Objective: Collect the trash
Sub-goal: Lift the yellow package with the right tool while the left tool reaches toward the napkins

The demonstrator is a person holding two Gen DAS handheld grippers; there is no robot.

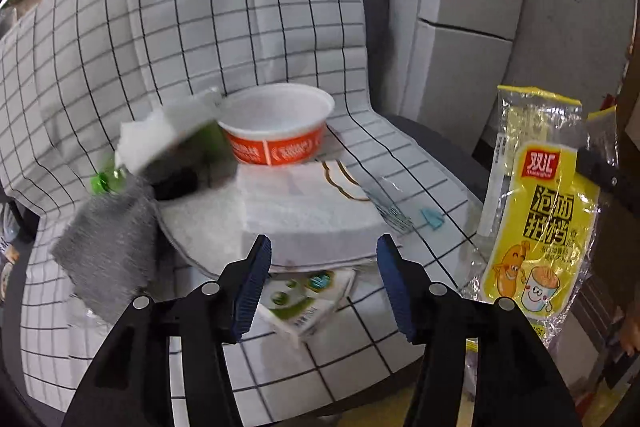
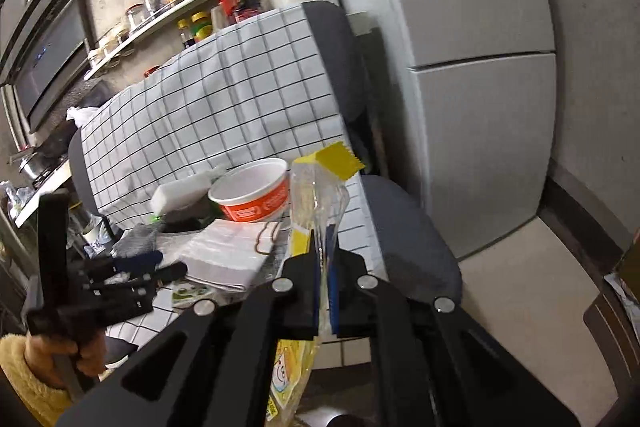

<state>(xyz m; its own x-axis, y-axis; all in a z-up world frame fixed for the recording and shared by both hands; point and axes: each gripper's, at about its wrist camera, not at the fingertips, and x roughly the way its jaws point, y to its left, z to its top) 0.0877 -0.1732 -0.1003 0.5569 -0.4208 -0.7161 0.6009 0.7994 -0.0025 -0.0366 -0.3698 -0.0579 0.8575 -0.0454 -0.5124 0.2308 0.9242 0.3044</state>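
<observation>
state: we are holding the left tongs (image 1: 324,247) apart, empty, before the orange-and-white paper noodle bowl (image 1: 277,125), right tongs (image 2: 324,259) clamped on the yellow plastic sausage wrapper (image 1: 536,211) right of it | risk: we are risking the thin wrapper slipping, the bowl tipping

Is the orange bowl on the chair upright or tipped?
Upright: the orange bowl rests on its base with its white rim facing up. Its visible inside looks empty.

Black tongs (image 1: 324,259) with ribbed blue pads (image 1: 256,283), silver rivets; fuzzy yellow sleeve (image 2: 24,371).
</observation>
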